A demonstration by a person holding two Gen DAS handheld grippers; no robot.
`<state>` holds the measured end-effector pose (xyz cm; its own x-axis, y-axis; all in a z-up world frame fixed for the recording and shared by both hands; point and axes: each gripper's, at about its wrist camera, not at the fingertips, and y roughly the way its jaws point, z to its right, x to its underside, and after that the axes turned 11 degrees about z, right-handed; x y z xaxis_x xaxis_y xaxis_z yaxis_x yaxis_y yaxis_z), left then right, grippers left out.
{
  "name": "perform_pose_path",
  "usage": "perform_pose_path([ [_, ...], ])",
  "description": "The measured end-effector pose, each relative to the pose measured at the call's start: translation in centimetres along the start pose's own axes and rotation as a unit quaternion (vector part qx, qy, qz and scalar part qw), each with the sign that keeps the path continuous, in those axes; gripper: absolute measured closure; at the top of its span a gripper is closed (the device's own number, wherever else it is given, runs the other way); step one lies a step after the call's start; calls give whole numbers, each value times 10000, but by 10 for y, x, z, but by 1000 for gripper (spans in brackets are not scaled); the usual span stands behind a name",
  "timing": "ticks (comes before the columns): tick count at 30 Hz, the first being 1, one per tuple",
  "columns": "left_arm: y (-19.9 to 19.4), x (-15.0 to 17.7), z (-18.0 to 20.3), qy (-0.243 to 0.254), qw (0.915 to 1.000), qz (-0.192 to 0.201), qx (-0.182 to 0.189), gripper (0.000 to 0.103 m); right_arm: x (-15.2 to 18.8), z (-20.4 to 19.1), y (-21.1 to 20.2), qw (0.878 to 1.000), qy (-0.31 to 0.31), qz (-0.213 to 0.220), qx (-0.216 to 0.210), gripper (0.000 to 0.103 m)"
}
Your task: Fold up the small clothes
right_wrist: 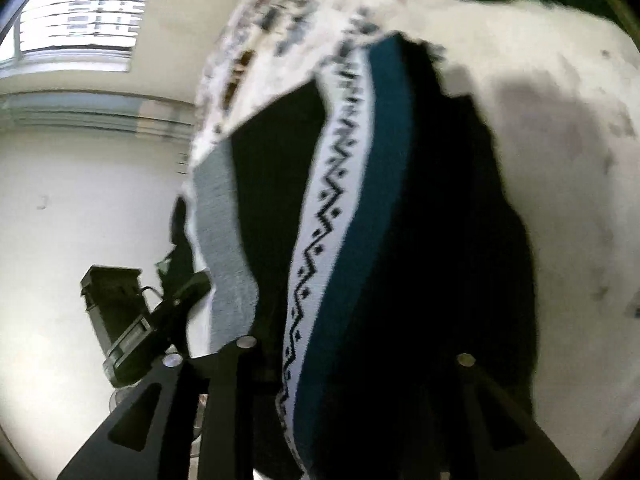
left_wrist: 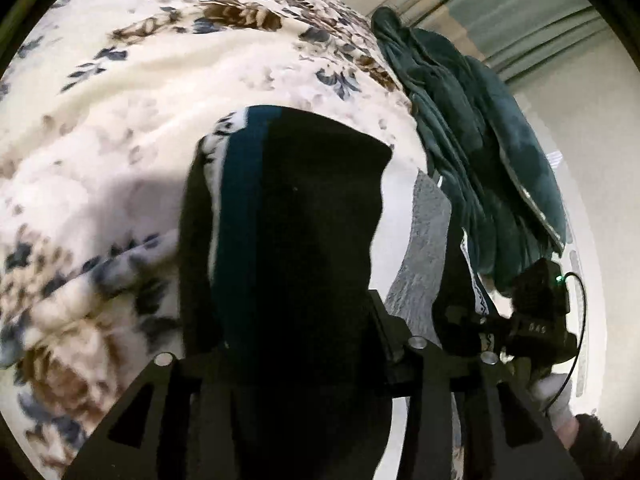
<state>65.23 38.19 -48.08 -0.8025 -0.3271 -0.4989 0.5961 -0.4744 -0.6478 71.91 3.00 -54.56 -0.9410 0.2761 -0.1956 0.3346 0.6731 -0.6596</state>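
Observation:
A black garment (left_wrist: 312, 184) with a teal stripe and a white zigzag band (right_wrist: 320, 232) hangs spread between both grippers, lifted off a floral bedspread (left_wrist: 160, 100) and casting a shadow on it. The cloth covers my left gripper (left_wrist: 296, 280); its fingers are hidden under the fabric gathered at the jaws. My right gripper (right_wrist: 352, 280) is buried in the garment (right_wrist: 440, 220) the same way. In the left wrist view the right gripper (left_wrist: 492, 336) shows at the lower right, with the band running into it. In the right wrist view the left gripper (right_wrist: 176, 304) shows at the lower left.
A crumpled dark green cloth (left_wrist: 480, 140) lies at the bed's far edge. A grey textured strip (left_wrist: 420, 260) runs along the bed's side. A gloved hand (left_wrist: 560, 400) with a dark sleeve holds the right gripper. Pale wall and a window (right_wrist: 80, 8) stand beyond.

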Motion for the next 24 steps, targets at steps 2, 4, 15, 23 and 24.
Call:
perform_pose_path([
  [2, -13, 8, 6, 141, 9993, 116, -319, 48, 0, -2, -13, 9979, -256, 150, 573, 49],
  [4, -24, 15, 18, 437, 9926, 231, -1113, 30, 10, -8, -31, 9887, -656, 429, 1275, 40],
  [15, -66, 57, 78, 1241, 9522, 517, -2743, 3, 111, -85, -102, 8938, -2177, 1420, 3655, 0],
  [23, -136, 73, 140, 1603, 9425, 862, -2802, 3, 148, -146, -169, 8650, -2355, 1959, 3974, 0],
  [24, -148, 75, 148, 1618, 9424, 909, -2782, 3, 154, -153, -179, 8629, -2372, 2004, 3988, 0],
])
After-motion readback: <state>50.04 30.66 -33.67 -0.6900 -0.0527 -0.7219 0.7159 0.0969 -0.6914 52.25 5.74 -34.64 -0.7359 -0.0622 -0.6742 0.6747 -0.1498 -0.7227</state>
